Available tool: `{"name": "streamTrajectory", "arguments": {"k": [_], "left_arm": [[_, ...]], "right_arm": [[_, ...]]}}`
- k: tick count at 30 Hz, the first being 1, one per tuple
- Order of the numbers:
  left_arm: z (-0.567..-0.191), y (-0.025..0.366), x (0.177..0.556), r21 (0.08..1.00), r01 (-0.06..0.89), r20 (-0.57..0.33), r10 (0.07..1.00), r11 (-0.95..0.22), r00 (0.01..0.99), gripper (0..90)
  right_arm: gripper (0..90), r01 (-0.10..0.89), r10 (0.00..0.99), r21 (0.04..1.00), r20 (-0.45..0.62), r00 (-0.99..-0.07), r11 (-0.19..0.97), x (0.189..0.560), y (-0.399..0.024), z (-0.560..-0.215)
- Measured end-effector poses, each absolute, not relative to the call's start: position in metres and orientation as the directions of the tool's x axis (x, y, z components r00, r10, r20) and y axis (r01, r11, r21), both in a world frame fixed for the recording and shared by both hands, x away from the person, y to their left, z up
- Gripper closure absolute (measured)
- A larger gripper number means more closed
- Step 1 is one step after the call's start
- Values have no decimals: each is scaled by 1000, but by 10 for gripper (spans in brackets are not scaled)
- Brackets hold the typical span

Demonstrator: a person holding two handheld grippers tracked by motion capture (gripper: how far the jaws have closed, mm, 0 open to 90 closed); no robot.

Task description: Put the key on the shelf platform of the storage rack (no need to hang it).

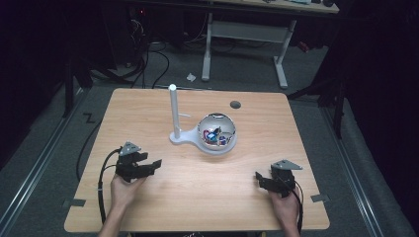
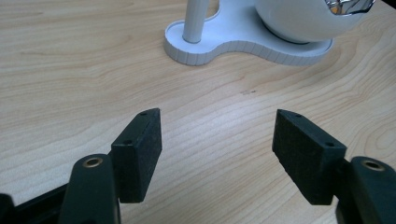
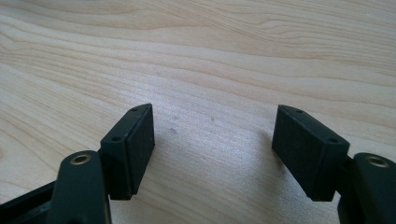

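No writing is legible; both the left gripper (image 1: 148,160) and right gripper (image 1: 260,178) gape empty, well apart from the white stand (image 1: 185,137) with its bowl (image 1: 217,132).

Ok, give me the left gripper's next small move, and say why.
Probably ease the left gripper forward toward the white stand. Its fingers are open with only bare table between them, and the stand's post and shiny bowl of small items lie just ahead. The right gripper sits open, farther away.
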State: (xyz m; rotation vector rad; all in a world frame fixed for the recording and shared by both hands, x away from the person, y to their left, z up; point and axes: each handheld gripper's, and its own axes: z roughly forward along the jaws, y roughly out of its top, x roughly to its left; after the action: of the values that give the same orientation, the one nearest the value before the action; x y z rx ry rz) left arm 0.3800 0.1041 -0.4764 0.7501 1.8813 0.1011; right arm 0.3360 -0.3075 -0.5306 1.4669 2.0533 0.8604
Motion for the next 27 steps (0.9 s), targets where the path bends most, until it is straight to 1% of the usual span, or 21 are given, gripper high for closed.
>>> {"name": "streamTrajectory", "arguments": {"k": [12, 15, 20, 21, 27], "left_arm": [[-495, 105, 376, 427, 434, -778, 567, 793, -271, 331], [-496, 106, 375, 416, 423, -784, 553, 805, -283, 331], [-504, 108, 376, 432, 418, -772, 568, 799, -287, 331], [-505, 107, 376, 422, 409, -773, 557, 809, -305, 331], [-516, 107, 378, 462, 386, -748, 584, 799, -314, 331]], "right_arm": [[300, 653, 949, 721, -17, -316, 230, 336, -307, -531], [300, 654, 949, 721, -16, -316, 230, 336, -307, -531], [301, 654, 949, 721, -16, -315, 230, 336, -308, -531], [300, 654, 949, 721, -16, -315, 230, 336, -308, -531], [301, 653, 949, 721, -16, -315, 230, 336, -308, -531]]}}
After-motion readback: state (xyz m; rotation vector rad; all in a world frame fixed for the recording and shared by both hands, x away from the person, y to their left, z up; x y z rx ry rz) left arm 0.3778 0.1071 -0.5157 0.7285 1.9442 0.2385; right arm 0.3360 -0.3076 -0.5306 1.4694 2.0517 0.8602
